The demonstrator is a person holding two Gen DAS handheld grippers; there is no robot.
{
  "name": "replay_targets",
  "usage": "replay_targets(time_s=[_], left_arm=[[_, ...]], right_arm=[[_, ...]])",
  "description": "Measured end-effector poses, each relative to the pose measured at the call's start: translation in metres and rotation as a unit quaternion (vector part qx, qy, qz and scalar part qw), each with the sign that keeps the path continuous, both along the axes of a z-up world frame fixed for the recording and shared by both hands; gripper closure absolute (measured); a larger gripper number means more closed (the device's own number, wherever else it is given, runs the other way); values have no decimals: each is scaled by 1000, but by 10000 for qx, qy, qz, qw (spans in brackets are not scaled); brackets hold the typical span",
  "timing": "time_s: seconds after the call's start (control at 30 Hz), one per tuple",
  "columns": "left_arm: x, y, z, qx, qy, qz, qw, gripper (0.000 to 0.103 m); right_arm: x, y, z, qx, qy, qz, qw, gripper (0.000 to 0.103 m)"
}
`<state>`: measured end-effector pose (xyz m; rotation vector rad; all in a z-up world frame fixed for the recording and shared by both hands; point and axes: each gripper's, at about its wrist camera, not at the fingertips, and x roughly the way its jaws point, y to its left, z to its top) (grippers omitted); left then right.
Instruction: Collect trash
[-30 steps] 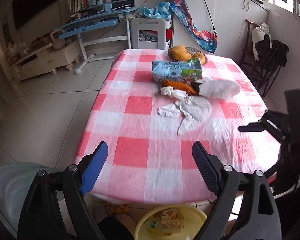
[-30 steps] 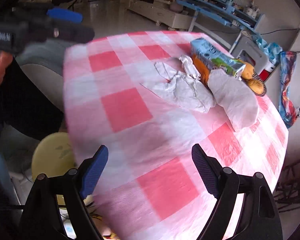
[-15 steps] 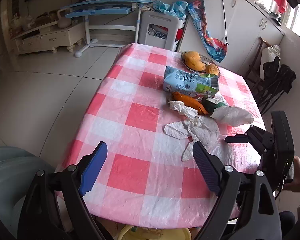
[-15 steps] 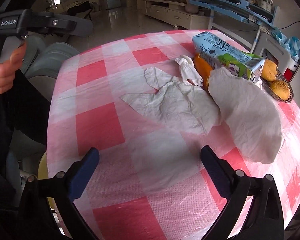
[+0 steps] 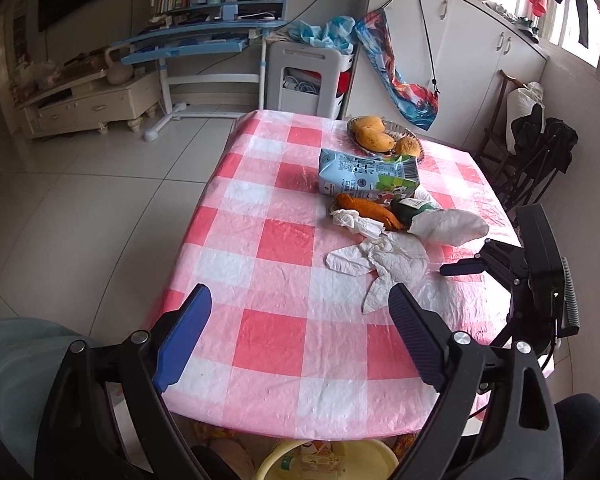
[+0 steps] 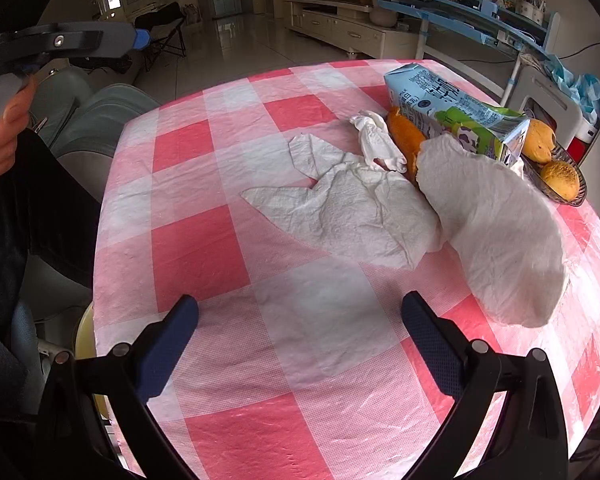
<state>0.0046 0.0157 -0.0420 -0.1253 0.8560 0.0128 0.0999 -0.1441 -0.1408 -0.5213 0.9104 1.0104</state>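
Both grippers hang over the checked table (image 6: 188, 240) with fingers spread wide, holding nothing: the left gripper (image 5: 300, 340) and the right gripper (image 6: 300, 344). The crumpled white tissue (image 6: 352, 216) lies just beyond the right gripper, beside a milk carton (image 6: 452, 112)

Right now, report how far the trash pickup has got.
Done: some trash already lies in the yellow bin under the table edge. In hand: nothing; the left tool and right tool are open. Left: crumpled tissues, milk carton, orange peel.
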Motion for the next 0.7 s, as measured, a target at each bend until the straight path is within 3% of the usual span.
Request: replay_targets(time_s=[0.33, 0.57, 0.7], left_arm=[[3, 11, 0, -548, 96, -91, 9984, 16], [6, 21, -1, -785, 80, 77, 9969, 16], [4, 17, 1, -714, 19, 81, 9974, 16]], right_arm=[[-1, 2, 0, 1, 1, 3, 10000, 6], [0, 0, 0, 3, 2, 5, 10000, 6], [0, 0, 0, 3, 2, 6, 10000, 6]])
